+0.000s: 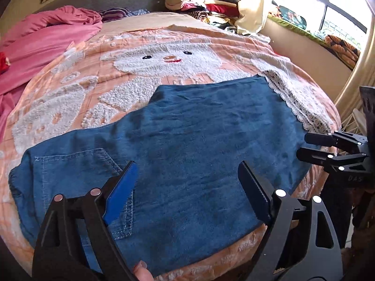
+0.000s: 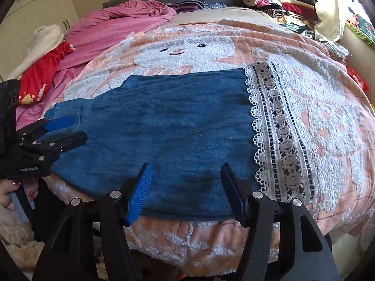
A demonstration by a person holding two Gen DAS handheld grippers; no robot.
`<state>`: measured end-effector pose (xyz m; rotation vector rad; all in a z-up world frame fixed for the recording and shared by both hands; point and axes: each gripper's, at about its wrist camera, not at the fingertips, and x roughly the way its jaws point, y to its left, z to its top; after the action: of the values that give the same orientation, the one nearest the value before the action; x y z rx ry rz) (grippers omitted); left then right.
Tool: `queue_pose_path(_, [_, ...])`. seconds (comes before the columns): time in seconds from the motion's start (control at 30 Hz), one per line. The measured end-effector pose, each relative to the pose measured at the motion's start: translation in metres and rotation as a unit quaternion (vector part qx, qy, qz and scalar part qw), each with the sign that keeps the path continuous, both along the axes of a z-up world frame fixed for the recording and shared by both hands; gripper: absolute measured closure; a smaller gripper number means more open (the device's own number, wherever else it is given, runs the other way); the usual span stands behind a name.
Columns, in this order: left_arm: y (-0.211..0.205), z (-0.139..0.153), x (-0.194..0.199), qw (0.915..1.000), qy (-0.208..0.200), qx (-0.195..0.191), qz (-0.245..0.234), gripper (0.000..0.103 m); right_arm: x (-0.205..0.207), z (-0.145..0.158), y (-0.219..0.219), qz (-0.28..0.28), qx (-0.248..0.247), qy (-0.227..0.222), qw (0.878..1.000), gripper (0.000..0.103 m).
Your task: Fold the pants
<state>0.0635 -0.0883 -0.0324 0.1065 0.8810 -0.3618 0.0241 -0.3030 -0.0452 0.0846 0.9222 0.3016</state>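
Peach bear blanket (image 1: 77, 53) covers the bed, clothes pile (image 1: 201, 0) by the window. Denim pants (image 1: 187, 140) lie flat, lace hem. Left tool (image 1: 187, 192) and right tool (image 2: 185, 192) both gape, empty.

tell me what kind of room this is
Most likely a home bedroom: the pants lie on a bed with a bear-patterned blanket, a pink duvet beside it, and stacked clothes behind.

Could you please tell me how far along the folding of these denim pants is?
Done: the pants lie flat on the bedspread, seemingly halved leg on leg, lace hem aligned. In hand: nothing; the left gripper and right gripper hover open above the denim. Left: folding the length over.
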Motion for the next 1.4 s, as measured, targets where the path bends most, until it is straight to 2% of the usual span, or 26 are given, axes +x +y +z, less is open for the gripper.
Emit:
queue_pose_path(0.2, [0.003,-0.032,0.008,0.9989,0.038,0.027,0.001,0.023,0.000,-0.019,-0.020,-0.018,0.063,0.034,0.997,0.043])
queue_pose_path(0.37, [0.007,-0.036,0.008,0.9990,0.038,0.024,-0.002,0.023,-0.001,-0.018,-0.018,-0.018,0.060,0.033,0.997,0.043])
queue_pose_path(0.43, [0.006,-0.032,0.008,0.9990,0.039,0.023,-0.004,0.023,-0.003,-0.014,-0.018,-0.018,0.059,0.028,0.998,0.043])
queue_pose_path(0.57, [0.006,-0.010,0.004,0.9995,0.024,0.016,-0.011,0.023,-0.013,-0.004,-0.027,-0.034,0.070,0.010,0.997,0.037])
queue_pose_path(0.63, [0.005,0.002,0.006,0.9997,0.018,0.006,-0.016,0.023,-0.018,0.002,-0.033,-0.045,0.069,-0.001,0.997,0.032])
queue_pose_path(0.77, [0.002,0.022,0.014,0.9996,0.006,-0.014,-0.025,0.023,-0.025,0.016,-0.046,-0.060,0.069,-0.022,0.996,0.031])
queue_pose_path(0.87, [-0.009,0.035,0.023,0.9992,-0.006,-0.014,-0.037,0.023,-0.031,0.026,-0.056,-0.075,0.069,-0.040,0.994,0.023])
queue_pose_path(1.1, [-0.047,0.055,0.043,0.9964,-0.023,-0.013,-0.080,0.023,-0.037,0.035,-0.083,-0.109,0.076,-0.057,0.989,0.023])
queue_pose_path(1.4, [-0.107,0.062,0.082,0.9906,-0.013,-0.014,-0.135,0.023,-0.039,0.028,-0.113,-0.152,0.091,-0.053,0.983,0.023])
